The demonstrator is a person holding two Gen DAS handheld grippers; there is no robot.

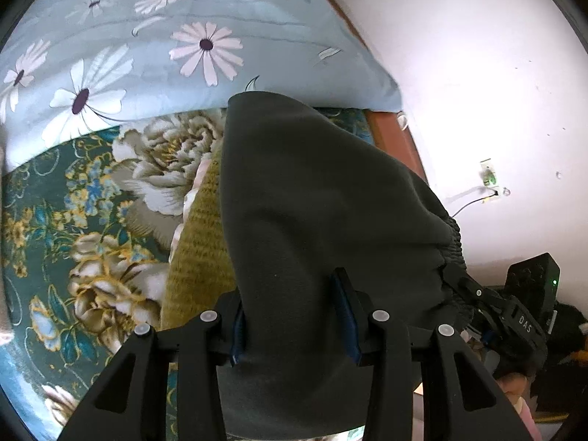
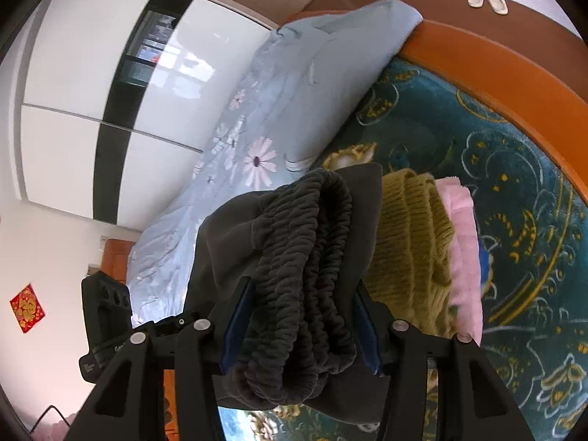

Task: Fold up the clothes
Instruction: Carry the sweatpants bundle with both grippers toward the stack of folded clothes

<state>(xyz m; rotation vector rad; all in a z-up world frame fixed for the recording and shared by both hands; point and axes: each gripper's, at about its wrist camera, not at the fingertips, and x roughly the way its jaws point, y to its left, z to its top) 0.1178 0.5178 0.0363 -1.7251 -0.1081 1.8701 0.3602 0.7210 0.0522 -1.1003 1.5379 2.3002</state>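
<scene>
A folded dark grey garment (image 1: 312, 191) with a ribbed elastic waistband (image 2: 305, 275) hangs between both grippers above the bed. My left gripper (image 1: 294, 316) is shut on its smooth folded edge. My right gripper (image 2: 299, 327) is shut on the bunched waistband; it also shows at the right in the left wrist view (image 1: 492, 301). Under the garment lie a folded olive knitted sweater (image 2: 411, 242) and a folded pink fleece piece (image 2: 461, 242), stacked side by side on the teal floral bedspread (image 1: 73, 220).
A light blue daisy-print quilt (image 1: 165, 36) lies bunched along the far side of the bed. The orange wooden bed frame (image 2: 496, 58) borders the bedspread. A white wall with a socket (image 1: 488, 178) and a white wardrobe (image 2: 92, 92) stand beyond.
</scene>
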